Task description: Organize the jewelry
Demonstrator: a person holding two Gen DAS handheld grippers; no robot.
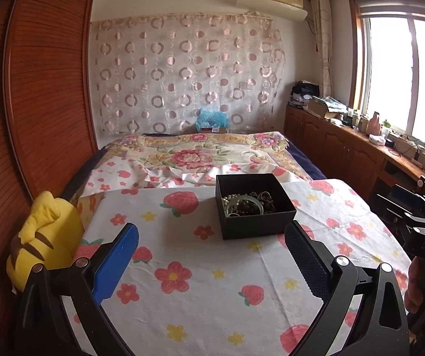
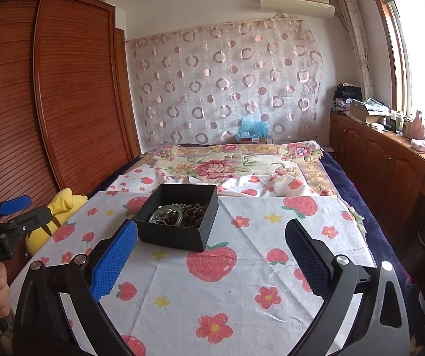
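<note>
A black open box (image 1: pixel 257 225) sits on a white cloth printed with strawberries and flowers (image 1: pixel 200 284). Inside lies a tangle of jewelry (image 1: pixel 249 203): a pale green bangle, pearl beads and dark bead strings. In the right wrist view the box (image 2: pixel 179 237) holds the same jewelry (image 2: pixel 179 213). My left gripper (image 1: pixel 212 262) is open and empty, a little short of the box. My right gripper (image 2: pixel 212 262) is open and empty, with the box just beyond its blue left finger (image 2: pixel 114 261).
A yellow plush toy (image 1: pixel 46 237) lies at the cloth's left edge beside a wooden wardrobe (image 1: pixel 40 95). A bed with a floral cover (image 1: pixel 200 154) lies beyond. A wooden counter with clutter (image 1: pixel 360 136) runs under the window on the right.
</note>
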